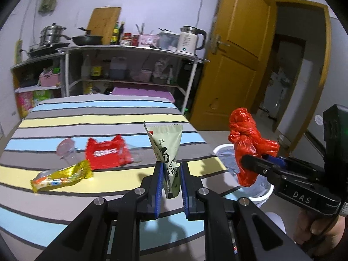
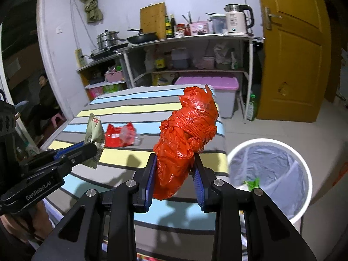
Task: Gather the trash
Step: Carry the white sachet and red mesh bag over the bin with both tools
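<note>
Between my left fingers [image 1: 171,171] I pinch a pale green wrapper [image 1: 168,145]; my right fingers [image 2: 175,169] clamp a knotted red bag [image 2: 187,137]. Beyond them, a red packet [image 1: 107,153] and yellow wrapper [image 1: 62,175] lie on the striped tabletop [image 1: 87,117]; right, the white bin [image 2: 302,195].

Place: a lived-in home, one room serving as kitchen and living space
Cooking corner: shelf rack [image 1: 130,50] with steamer pot [image 1: 51,35], frying pan [image 1: 87,40], kettle [image 1: 190,40], sauce bottles [image 1: 118,32] (all crowded together)
Storage: oil jugs [image 2: 179,59] on the lower shelf
Exit: yellow wooden door [image 1: 237,50]
</note>
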The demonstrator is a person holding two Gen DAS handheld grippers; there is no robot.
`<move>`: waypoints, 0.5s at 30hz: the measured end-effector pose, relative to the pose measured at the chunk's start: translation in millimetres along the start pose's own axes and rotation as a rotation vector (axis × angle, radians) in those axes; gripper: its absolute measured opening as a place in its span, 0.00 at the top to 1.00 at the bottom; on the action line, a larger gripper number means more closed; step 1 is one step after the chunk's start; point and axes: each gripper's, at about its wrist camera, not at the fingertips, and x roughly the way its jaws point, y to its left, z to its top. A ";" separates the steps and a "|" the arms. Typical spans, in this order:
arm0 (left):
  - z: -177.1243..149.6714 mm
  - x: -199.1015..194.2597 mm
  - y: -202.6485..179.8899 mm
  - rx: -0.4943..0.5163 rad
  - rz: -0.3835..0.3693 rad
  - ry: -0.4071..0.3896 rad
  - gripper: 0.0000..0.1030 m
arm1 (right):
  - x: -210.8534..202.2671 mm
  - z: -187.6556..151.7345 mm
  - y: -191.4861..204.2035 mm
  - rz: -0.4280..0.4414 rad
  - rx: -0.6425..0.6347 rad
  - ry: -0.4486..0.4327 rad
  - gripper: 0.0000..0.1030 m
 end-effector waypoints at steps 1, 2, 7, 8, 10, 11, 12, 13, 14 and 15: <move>2.0 3.4 -6.2 0.010 -0.008 0.004 0.85 | -1.2 -0.7 -5.3 -0.006 0.008 -0.001 0.68; 2.2 5.5 -10.7 0.016 -0.013 0.006 0.85 | -2.7 -1.8 -9.1 -0.010 0.013 -0.002 0.68; 7.4 22.3 -35.8 0.052 -0.048 0.026 0.85 | -7.4 -6.1 -30.0 -0.034 0.042 -0.001 0.68; 7.9 25.5 -40.4 0.059 -0.054 0.029 0.85 | -8.1 -7.3 -36.3 -0.042 0.050 0.001 0.68; 9.6 33.2 -52.5 0.076 -0.069 0.036 0.85 | -10.0 -10.5 -44.9 -0.054 0.061 0.004 0.68; 10.2 36.1 -56.3 0.083 -0.077 0.038 0.85 | -10.9 -11.9 -50.6 -0.062 0.070 0.004 0.68; 11.5 40.0 -62.6 0.092 -0.087 0.041 0.85 | -12.0 -13.7 -55.1 -0.068 0.077 0.005 0.68; 9.9 41.6 -66.6 0.098 -0.092 0.042 0.85 | -12.8 -14.9 -61.2 -0.076 0.085 0.006 0.68; 10.9 45.3 -72.9 0.107 -0.101 0.044 0.85 | -13.4 -16.0 -66.0 -0.083 0.093 0.006 0.68; 11.8 48.7 -78.4 0.116 -0.110 0.045 0.85 | -13.8 -17.0 -70.6 -0.089 0.101 0.007 0.68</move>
